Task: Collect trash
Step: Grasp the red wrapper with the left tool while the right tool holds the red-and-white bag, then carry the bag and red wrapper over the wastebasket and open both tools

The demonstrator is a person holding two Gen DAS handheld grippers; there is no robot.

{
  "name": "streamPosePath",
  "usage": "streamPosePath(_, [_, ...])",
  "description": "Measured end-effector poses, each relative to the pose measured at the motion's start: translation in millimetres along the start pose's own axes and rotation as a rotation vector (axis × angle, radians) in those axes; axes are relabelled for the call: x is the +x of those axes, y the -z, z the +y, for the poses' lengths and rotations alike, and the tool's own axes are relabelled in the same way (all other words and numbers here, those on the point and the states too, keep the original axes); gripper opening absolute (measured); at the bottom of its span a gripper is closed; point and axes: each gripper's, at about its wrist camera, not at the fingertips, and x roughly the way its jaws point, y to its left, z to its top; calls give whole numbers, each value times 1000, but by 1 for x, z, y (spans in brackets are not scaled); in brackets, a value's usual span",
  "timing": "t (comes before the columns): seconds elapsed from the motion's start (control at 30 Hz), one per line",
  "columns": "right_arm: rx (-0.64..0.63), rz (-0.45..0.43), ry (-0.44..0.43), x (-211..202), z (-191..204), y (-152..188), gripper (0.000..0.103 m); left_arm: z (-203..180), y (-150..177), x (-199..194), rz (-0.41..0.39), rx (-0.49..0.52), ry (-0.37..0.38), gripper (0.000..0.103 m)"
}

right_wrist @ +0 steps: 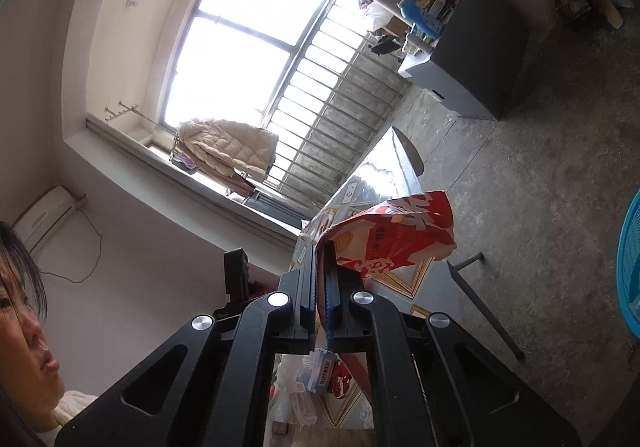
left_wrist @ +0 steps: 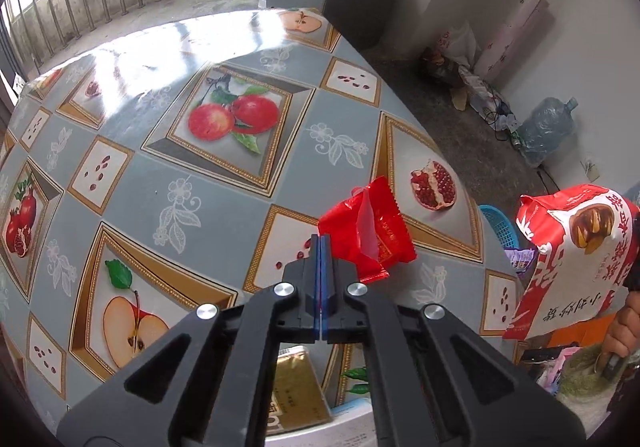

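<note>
Two grippers each pinch trash: the left gripper [left_wrist: 322, 243] has its jaws pressed on a corner of a red wrapper [left_wrist: 366, 231] lifted just above the counter [left_wrist: 224, 199], and the right gripper [right_wrist: 320, 251] clamps a snack bag [right_wrist: 390, 237] beside the counter's edge, a blue basket [left_wrist: 498, 225] beyond on the floor.

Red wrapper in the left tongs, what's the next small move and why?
Probably carry the red wrapper over to the blue basket beyond the table edge. The left tongs are shut on it, and it seems lifted off the tablecloth.
</note>
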Motion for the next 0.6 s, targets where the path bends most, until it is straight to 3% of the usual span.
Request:
streamPosePath(0.17, [7,-124,89,-52,-13,-10,4,-52,-14,-20,-73,76,78,0])
streamPosePath(0.33, [58,-257,226,-100,-42,-18,4,-128,-28,-19,-83,198,169,0])
streamPosePath(0.47, [93,-311,341,-120,-71,-25,4,-197,-31,4,-42,311,235,0])
streamPosePath(0.6, [92,-317,492,-121,-102,-35,4,-268,-25,55,59,421,262,0])
